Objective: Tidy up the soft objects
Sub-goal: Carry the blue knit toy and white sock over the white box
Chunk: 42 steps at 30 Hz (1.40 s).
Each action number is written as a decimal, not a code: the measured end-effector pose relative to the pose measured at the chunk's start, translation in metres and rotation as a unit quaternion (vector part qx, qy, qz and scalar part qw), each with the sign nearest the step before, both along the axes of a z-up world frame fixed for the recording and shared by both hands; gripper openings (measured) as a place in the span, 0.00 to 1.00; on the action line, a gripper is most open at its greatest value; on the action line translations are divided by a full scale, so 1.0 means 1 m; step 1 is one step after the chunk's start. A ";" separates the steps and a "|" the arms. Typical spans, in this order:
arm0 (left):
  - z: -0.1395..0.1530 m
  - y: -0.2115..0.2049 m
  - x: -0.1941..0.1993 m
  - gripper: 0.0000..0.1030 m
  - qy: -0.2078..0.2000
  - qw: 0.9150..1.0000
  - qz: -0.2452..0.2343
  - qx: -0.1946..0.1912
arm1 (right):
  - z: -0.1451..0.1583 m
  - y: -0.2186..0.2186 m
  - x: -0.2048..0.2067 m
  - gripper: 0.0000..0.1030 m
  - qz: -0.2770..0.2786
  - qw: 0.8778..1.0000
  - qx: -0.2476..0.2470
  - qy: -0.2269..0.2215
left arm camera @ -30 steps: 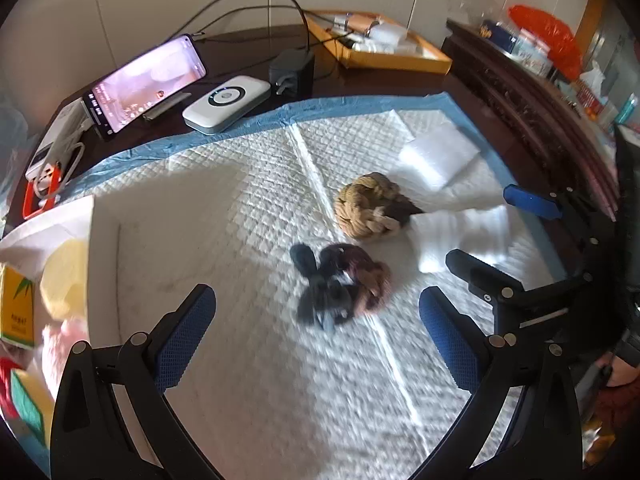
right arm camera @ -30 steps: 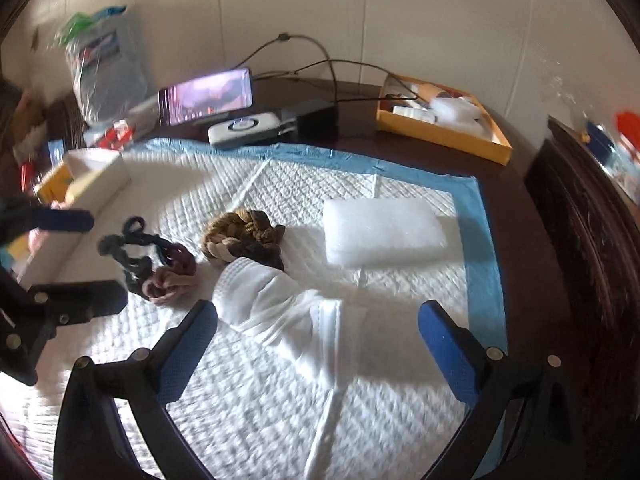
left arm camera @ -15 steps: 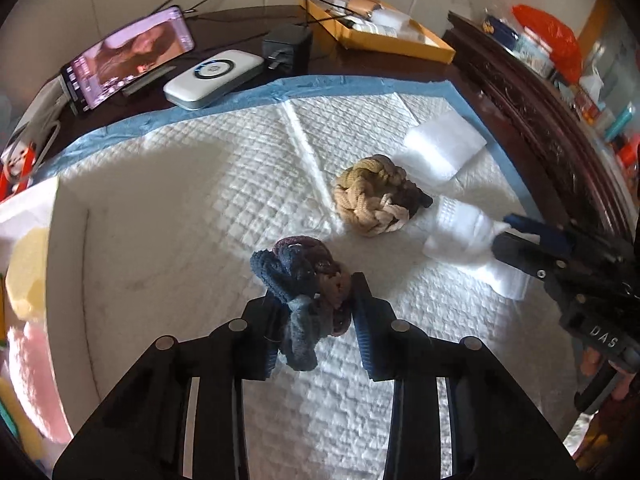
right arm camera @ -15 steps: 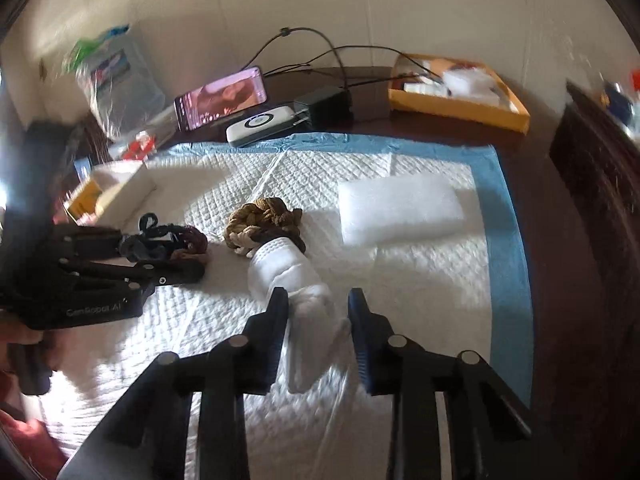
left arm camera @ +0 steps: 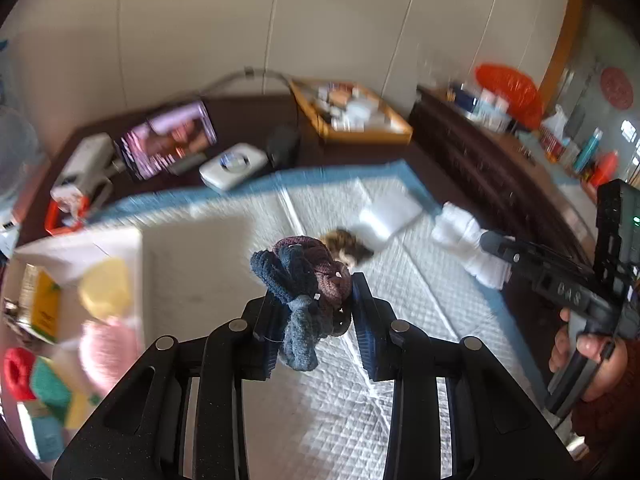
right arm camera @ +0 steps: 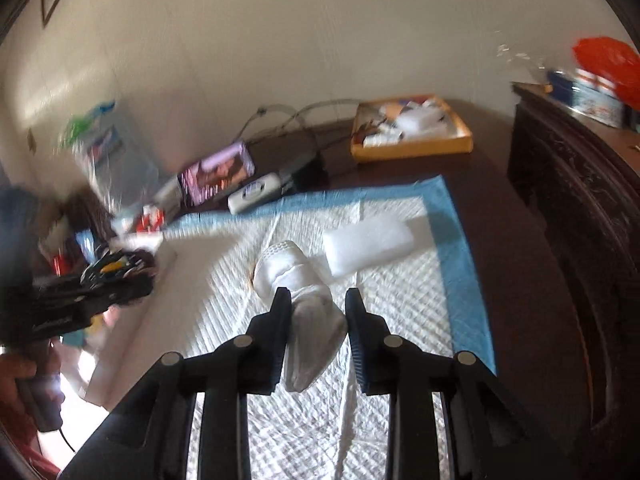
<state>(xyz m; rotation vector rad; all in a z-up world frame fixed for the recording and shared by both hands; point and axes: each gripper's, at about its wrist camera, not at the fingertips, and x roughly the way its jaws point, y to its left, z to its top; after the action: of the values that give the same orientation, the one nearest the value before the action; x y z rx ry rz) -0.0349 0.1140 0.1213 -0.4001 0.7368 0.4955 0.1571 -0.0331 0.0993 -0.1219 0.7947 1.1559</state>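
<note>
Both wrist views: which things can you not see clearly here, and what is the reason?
- Braided brown toy: left wrist view, mostly hidden behind the dark scrunchies in the left claw; in the right wrist view the white sock covers nearly all of it.
- Phone screen: blurred in both views.
- White box contents: left wrist view, blurred and cut off by the edge.

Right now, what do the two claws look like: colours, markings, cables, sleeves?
Both are matte black linkage frames with silver pivot pins and blue finger pads. Left claw: white lettering on its body, a thin cable under the handle. Right claw: embossed "DAS", a green light, dark red sleeve behind it.
</note>
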 end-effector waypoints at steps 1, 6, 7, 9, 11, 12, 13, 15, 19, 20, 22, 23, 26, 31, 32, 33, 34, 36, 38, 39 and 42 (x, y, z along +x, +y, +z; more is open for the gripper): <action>0.009 0.000 -0.008 0.30 -0.008 1.000 0.003 0.006 | 0.009 -0.005 0.001 0.26 -0.012 1.000 0.014 0.001; 0.052 0.007 -0.058 0.30 -0.047 0.998 0.031 0.024 | 0.060 -0.032 -0.004 0.26 -0.057 0.994 0.087 -0.011; 0.057 0.009 -0.068 0.30 -0.055 0.997 0.036 0.028 | 0.071 -0.036 -0.008 0.26 -0.059 0.993 0.103 -0.009; 0.064 0.012 -0.086 0.30 -0.062 0.996 0.048 0.035 | 0.081 -0.039 -0.018 0.26 -0.061 0.991 0.118 -0.012; 0.065 0.016 -0.102 0.30 -0.063 0.996 0.058 0.036 | 0.088 -0.038 -0.032 0.26 -0.059 0.990 0.126 -0.018; 0.065 0.019 -0.107 0.30 -0.062 0.996 0.061 0.035 | 0.089 -0.036 -0.036 0.26 -0.058 0.990 0.128 -0.019; 0.064 0.020 -0.112 0.30 -0.061 0.995 0.064 0.033 | 0.091 -0.033 -0.042 0.26 -0.056 0.990 0.129 -0.021; 0.064 0.026 -0.123 0.30 -0.064 0.995 0.074 0.031 | 0.093 -0.031 -0.049 0.26 -0.057 0.989 0.132 -0.023; 0.069 0.029 -0.141 0.30 -0.070 0.994 0.081 0.036 | 0.096 -0.027 -0.061 0.26 -0.055 0.989 0.137 -0.025; 0.069 0.029 -0.144 0.30 -0.071 0.993 0.082 0.037 | 0.096 -0.025 -0.063 0.26 -0.054 0.989 0.138 -0.025; 0.070 0.030 -0.150 0.30 -0.072 0.993 0.083 0.039 | 0.096 -0.023 -0.067 0.26 -0.051 0.989 0.139 -0.021; 0.071 0.030 -0.155 0.30 -0.072 0.993 0.085 0.041 | 0.095 -0.021 -0.069 0.26 -0.049 0.989 0.140 -0.018; 0.072 0.033 -0.164 0.30 -0.074 0.992 0.091 0.041 | 0.094 -0.016 -0.074 0.26 -0.045 0.989 0.142 -0.011; 0.073 0.037 -0.179 0.30 -0.079 0.991 0.102 0.039 | 0.097 -0.009 -0.085 0.26 -0.034 0.989 0.144 -0.015; 0.074 0.037 -0.181 0.30 -0.080 0.991 0.104 0.039 | 0.098 -0.007 -0.087 0.26 -0.031 0.989 0.143 -0.015; 0.074 0.038 -0.184 0.30 -0.081 0.990 0.106 0.039 | 0.098 -0.006 -0.089 0.26 -0.029 0.989 0.142 -0.016; 0.074 0.038 -0.186 0.30 -0.082 0.990 0.107 0.039 | 0.098 -0.003 -0.091 0.26 -0.026 0.990 0.141 -0.016; 0.075 0.038 -0.190 0.30 -0.085 0.989 0.112 0.039 | 0.098 0.000 -0.094 0.26 -0.021 0.990 0.139 -0.015; 0.074 0.041 -0.194 0.30 -0.085 0.989 0.117 0.037 | 0.099 0.004 -0.099 0.26 -0.015 0.990 0.136 -0.015; 0.074 0.041 -0.196 0.30 -0.086 0.988 0.120 0.035 | 0.099 0.006 -0.101 0.26 -0.012 0.991 0.135 -0.015; 0.073 0.044 -0.203 0.30 -0.087 0.988 0.126 0.032 | 0.099 0.013 -0.108 0.26 0.000 0.991 0.132 -0.016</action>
<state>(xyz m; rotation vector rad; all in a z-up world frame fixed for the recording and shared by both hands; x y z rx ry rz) -0.2375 0.1582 0.1941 -0.4722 0.5022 0.7123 0.0496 -0.0196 0.1982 0.0785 0.6073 1.2446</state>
